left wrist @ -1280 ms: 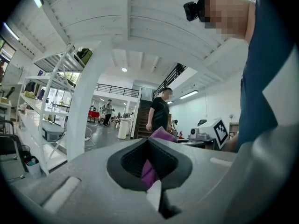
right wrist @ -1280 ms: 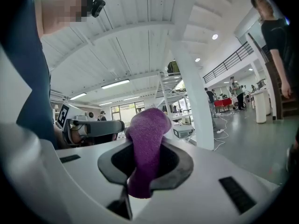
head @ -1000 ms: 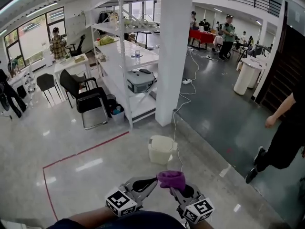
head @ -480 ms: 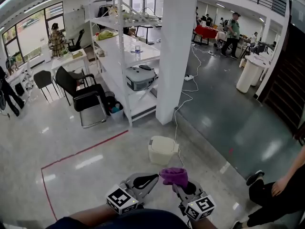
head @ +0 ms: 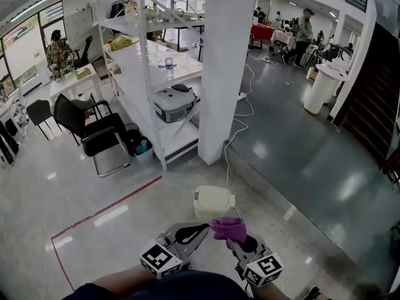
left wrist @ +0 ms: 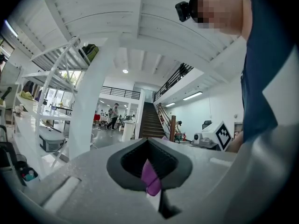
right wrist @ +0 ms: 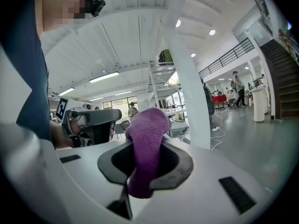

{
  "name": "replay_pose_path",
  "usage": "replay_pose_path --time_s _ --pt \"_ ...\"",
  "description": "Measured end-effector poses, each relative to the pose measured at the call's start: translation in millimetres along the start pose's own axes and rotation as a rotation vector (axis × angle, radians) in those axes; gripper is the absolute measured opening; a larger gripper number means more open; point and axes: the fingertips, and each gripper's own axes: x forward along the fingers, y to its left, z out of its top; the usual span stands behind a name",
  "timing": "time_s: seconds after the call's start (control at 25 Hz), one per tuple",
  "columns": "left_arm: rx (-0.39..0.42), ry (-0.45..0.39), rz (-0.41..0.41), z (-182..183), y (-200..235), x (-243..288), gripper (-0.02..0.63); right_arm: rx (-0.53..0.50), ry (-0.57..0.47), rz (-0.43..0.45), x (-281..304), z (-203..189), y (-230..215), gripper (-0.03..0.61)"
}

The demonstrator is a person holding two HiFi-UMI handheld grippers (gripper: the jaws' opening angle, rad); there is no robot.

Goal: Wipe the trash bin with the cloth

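A small cream trash bin (head: 212, 202) with a closed lid stands on the floor just ahead of me, by the foot of the white pillar. The purple cloth (head: 228, 229) hangs bunched between both grippers, above and nearer than the bin. My right gripper (head: 234, 241) is shut on the cloth (right wrist: 145, 150), which bulges up out of its jaws. My left gripper (head: 204, 231) comes in from the left with its tip against the cloth. In the left gripper view its jaws are shut on a thin purple edge of the cloth (left wrist: 150, 177).
The white pillar (head: 226, 67) rises behind the bin, and a white cable (head: 232, 144) trails along the floor past it. White shelving (head: 147, 74) with a grey device and a black chair (head: 94, 130) stand to the left. Red tape (head: 100, 211) marks the floor. People stand far back.
The view has shifted forward, so the bin sits slightly lower in frame. A person in black at the right edge has left the view. Both grippers keep the cloth between them.
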Motion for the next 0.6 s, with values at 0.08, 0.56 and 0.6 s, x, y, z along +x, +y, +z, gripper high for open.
replay_pose_path --time_s 0.08,0.56,0.6 --pt "-0.001 0.002 -0.012 2.7 20.7 0.5 0.003 -0.001 -0.003 -0.017 18.8 6.4 -3.9 0.08" --pt "-0.047 0.03 -0.002 -16.0 74.8 35.6 0.003 -0.002 0.005 -0.019 69.1 12.5 -46.7 0.08" --pt "-0.05 0.03 0.002 -17.4 75.5 40.8 0.003 -0.002 0.01 -0.014 69.8 11.5 -52.1 0.08"
